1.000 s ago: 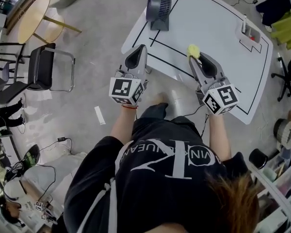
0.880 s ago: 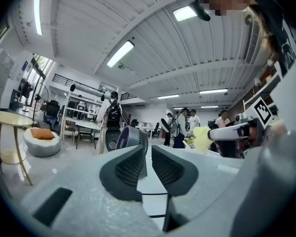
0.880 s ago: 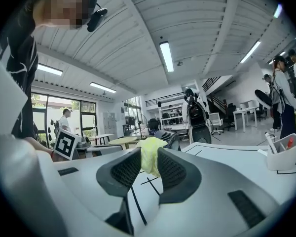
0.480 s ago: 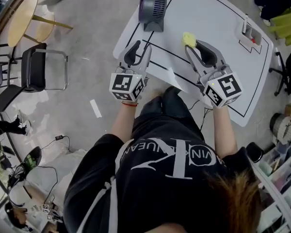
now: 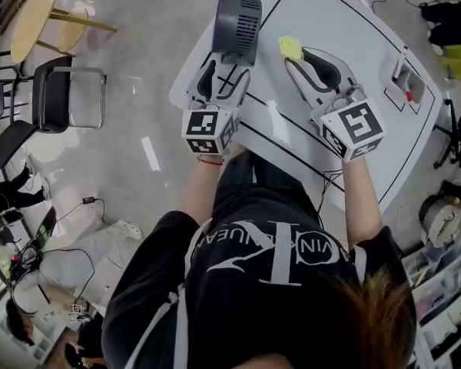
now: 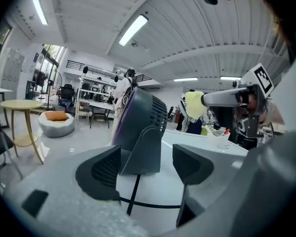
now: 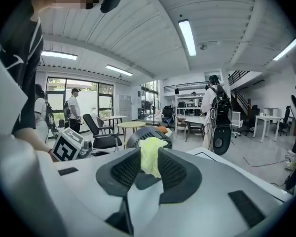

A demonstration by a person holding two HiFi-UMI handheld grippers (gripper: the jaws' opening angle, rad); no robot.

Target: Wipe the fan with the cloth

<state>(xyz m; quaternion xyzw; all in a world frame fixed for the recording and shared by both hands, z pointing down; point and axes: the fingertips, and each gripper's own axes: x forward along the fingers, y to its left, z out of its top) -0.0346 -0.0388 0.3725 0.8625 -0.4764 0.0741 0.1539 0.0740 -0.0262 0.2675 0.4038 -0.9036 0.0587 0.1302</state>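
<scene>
The fan [image 5: 238, 23] is standing near the left edge of the table [image 5: 353, 29], up on its foot with the head leaning back. The left gripper [image 6: 148, 158] is pointing straight at that foot from just short of it. Its jaws are opening, and nothing is sitting between them yet. The foot is lining up with the gap, so this hand looks nearer and is probably going to steady the fan. The right gripper [image 7: 149, 166] is pinching the yellow cloth [image 7: 149, 154] tight, with a tuft sticking out past the tips. It is hanging beside the fan on the fan's right, near but apart, so the cloth is needing a sideways reach to the left to meet the grille
</scene>
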